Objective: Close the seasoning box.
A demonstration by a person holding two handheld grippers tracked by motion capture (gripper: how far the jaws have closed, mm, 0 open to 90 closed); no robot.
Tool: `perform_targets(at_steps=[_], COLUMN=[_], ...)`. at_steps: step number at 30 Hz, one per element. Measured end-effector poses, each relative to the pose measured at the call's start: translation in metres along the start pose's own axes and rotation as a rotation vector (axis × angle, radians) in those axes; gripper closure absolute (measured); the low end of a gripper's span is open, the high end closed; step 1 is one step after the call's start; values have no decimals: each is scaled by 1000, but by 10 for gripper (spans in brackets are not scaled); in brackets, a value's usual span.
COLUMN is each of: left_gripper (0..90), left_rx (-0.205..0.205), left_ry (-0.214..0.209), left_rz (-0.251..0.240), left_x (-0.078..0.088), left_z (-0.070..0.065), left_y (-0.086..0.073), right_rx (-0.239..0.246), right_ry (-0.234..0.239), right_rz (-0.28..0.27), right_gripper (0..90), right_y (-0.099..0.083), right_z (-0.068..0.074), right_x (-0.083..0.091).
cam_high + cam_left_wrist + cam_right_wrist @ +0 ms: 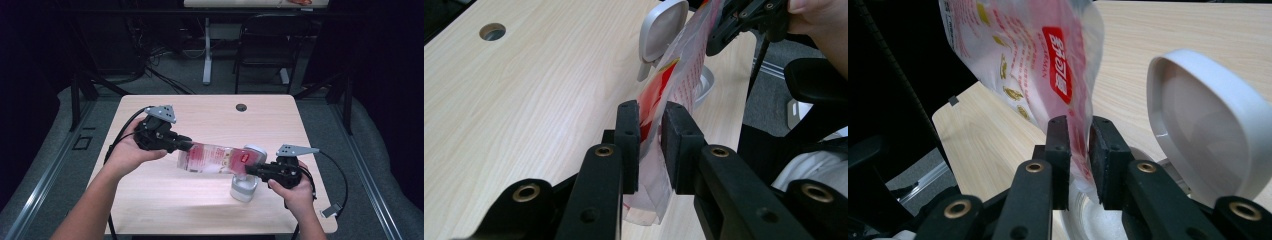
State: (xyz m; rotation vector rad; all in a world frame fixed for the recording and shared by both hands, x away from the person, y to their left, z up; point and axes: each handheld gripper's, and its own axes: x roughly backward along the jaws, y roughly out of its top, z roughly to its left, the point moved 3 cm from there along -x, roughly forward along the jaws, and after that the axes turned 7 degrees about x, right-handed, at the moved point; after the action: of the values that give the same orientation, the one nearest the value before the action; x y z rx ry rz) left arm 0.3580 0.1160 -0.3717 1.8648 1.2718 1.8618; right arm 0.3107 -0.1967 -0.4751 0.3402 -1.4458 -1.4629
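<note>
A clear plastic pouch [210,159] printed in red and white hangs stretched lengthwise above the wooden table [210,112]. My left gripper [187,145] is shut on its left end; in the left gripper view the jaws [651,122] pinch the pouch's edge [674,75]. My right gripper [248,170] is shut on the other end, and its jaws [1079,135] clamp the pouch [1023,50] by a red label. Directly under that end stands a small clear container [243,189] with its white hinged lid [1198,115] flipped up and open.
A round cable hole [241,107] sits near the table's far edge. A black chair [270,45] and a table leg stand beyond the table. A small grey object [331,210] on a cable lies at the table's near right corner.
</note>
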Motion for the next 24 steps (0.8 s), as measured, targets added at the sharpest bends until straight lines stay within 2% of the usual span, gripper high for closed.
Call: perform_targets(at_steps=[11,17,24], left_gripper=[768,766,762], left_rx=[20,35,47], left_ry=[5,-5,-6], left_rz=[-7,-18,-28], left_x=[-2,-4,-5], left_z=[7,12,18], left_y=[-14,-24,-39], right_rx=[-11,11,79], right_ry=[43,60,36], right_rz=[-10,-8,9], right_gripper=[834,861,880], right_y=[-3,-2,3], right_z=[1,3,10], right_x=[-5,-7,-9])
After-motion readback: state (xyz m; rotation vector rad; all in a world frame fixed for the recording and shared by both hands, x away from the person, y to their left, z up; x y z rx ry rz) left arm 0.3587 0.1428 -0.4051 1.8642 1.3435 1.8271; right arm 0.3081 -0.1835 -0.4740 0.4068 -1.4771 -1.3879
